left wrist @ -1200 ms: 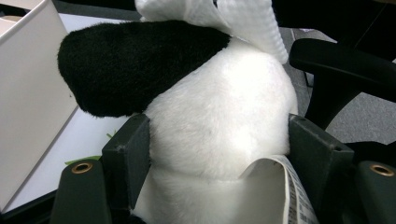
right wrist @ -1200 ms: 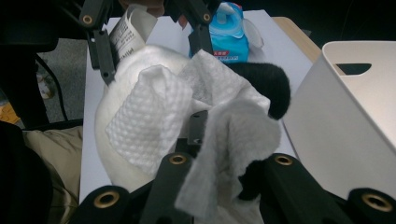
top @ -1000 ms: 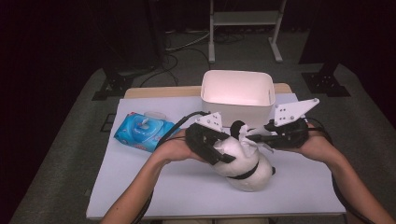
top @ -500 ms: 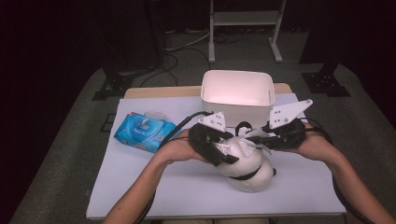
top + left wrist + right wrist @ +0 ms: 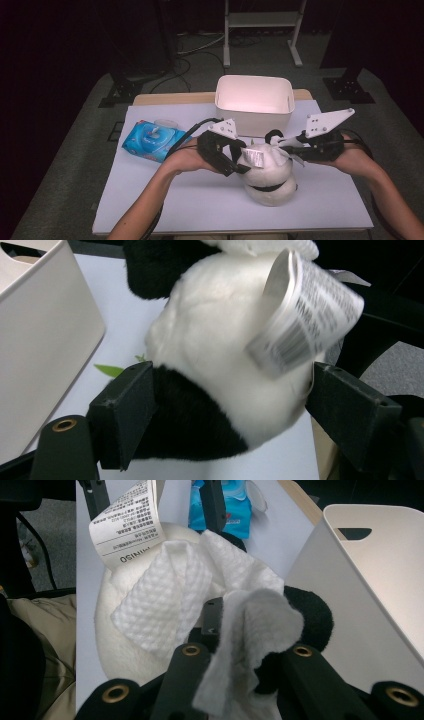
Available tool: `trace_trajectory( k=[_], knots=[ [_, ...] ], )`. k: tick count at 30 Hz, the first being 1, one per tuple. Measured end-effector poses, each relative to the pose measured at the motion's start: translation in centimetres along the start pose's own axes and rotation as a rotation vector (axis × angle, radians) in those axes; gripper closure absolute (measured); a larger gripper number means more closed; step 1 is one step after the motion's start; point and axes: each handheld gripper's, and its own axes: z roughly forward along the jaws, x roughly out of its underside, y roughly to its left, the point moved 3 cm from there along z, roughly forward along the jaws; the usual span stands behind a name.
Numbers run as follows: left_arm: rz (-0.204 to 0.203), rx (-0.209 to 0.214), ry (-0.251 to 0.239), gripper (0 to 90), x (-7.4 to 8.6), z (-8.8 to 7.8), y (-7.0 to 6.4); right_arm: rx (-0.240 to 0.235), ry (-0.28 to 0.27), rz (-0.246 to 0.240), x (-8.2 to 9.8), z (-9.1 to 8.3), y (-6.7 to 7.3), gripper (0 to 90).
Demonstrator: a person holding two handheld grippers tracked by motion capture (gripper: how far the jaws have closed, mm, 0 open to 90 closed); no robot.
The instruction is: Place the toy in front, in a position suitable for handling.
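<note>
While the left tongs straddle the panda plush on the counter, jaws just widening and apparently off the fur, the right tongs pinch a wet wipe lying against its head.

white bin sits at the table's far edge, open side up. blue wet-wipe pack lies near the left edge, well apart from the bin.
</note>
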Motion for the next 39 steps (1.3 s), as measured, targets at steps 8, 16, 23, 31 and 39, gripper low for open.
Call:
trace_trajectory(
  k=[8,16,23,31,39],
  knots=[
    [-0.033,-0.007,0.016,19.4,1.4,0.1,0.4,0.016,0.000,0.026,1.1,-0.9,-0.2,79.0],
    [-0.068,0.012,0.028,18.7,2.9,1.4,0.8,0.024,0.000,0.042,1.6,-1.3,-0.3,79.0],
    [-0.096,0.039,0.022,18.0,3.4,2.8,0.8,0.023,-0.001,0.044,1.7,-1.5,-0.2,78.9],
    [-0.124,0.044,-0.054,22.2,3.3,3.2,1.2,0.019,-0.058,0.070,1.5,-1.5,-0.3,78.6],
    [-0.135,0.034,-0.074,23.1,3.1,1.6,1.5,-0.023,-0.100,0.064,0.2,-0.6,-0.2,78.6]
  ],
)
